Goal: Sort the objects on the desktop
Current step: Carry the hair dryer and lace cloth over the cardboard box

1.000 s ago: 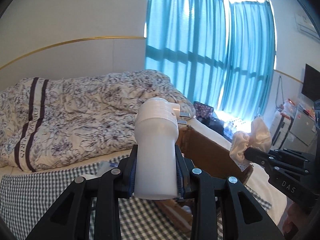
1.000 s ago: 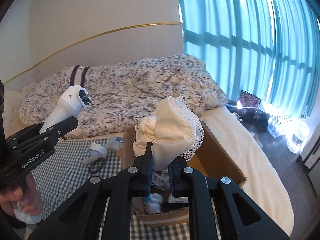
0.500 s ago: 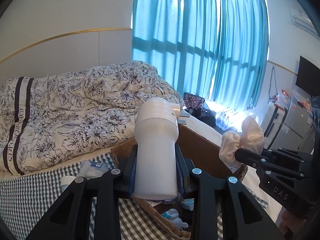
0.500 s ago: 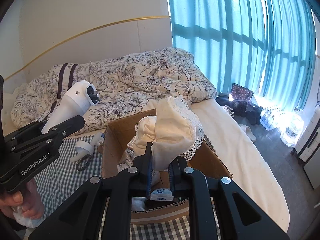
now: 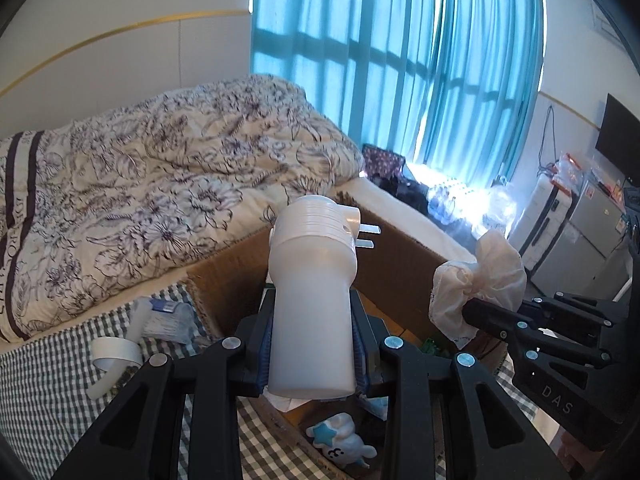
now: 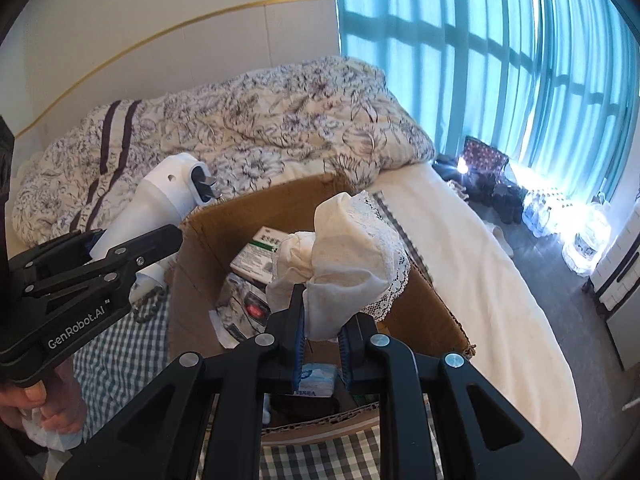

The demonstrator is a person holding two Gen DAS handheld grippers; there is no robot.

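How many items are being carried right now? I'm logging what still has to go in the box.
2. A white plug-in device is clamped in the left gripper; a cream lace-edged cloth is clamped in the right gripper, over the open cardboard box.

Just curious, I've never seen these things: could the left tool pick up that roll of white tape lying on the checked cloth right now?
Probably not as things stand. The left tool is already clamped on a white plug-in device, so its fingers are full. The tape roll itself lies uncovered beside the cardboard box.
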